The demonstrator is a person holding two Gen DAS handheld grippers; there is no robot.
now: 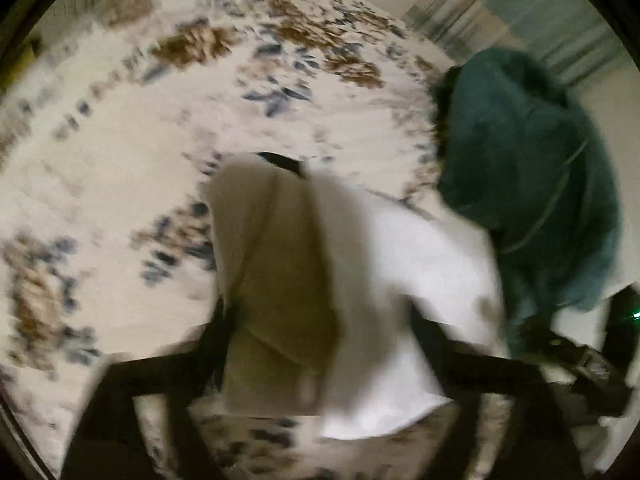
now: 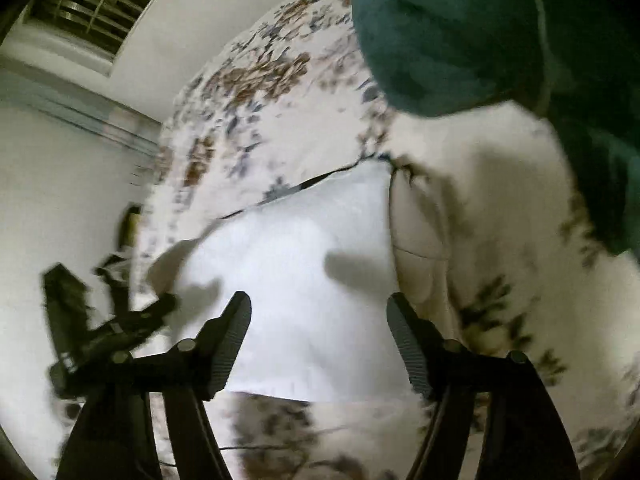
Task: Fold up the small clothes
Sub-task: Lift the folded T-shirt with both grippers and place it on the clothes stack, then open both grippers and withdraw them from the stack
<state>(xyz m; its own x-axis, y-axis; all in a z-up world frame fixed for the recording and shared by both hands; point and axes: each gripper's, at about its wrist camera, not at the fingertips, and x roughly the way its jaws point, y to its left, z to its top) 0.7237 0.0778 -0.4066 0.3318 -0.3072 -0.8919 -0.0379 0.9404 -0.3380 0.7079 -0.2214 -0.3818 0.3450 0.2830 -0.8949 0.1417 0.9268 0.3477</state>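
A small white garment (image 1: pixel 384 280) lies on the flowered bedspread (image 1: pixel 120 152), partly folded, with a shaded flap raised in the middle of the left wrist view. My left gripper (image 1: pixel 320 320) has its fingers spread to both sides of the cloth; the blur hides whether it holds any. In the right wrist view the same white garment (image 2: pixel 304 280) lies flat under my right gripper (image 2: pixel 320 320), which is open just above its near edge. The left gripper (image 2: pixel 132 316) shows at the garment's left corner.
A dark teal garment (image 1: pixel 528 184) is heaped on the bed to the right of the white one, also in the right wrist view (image 2: pixel 480 32). A window with blinds (image 2: pixel 96 4) and a white wall are beyond the bed.
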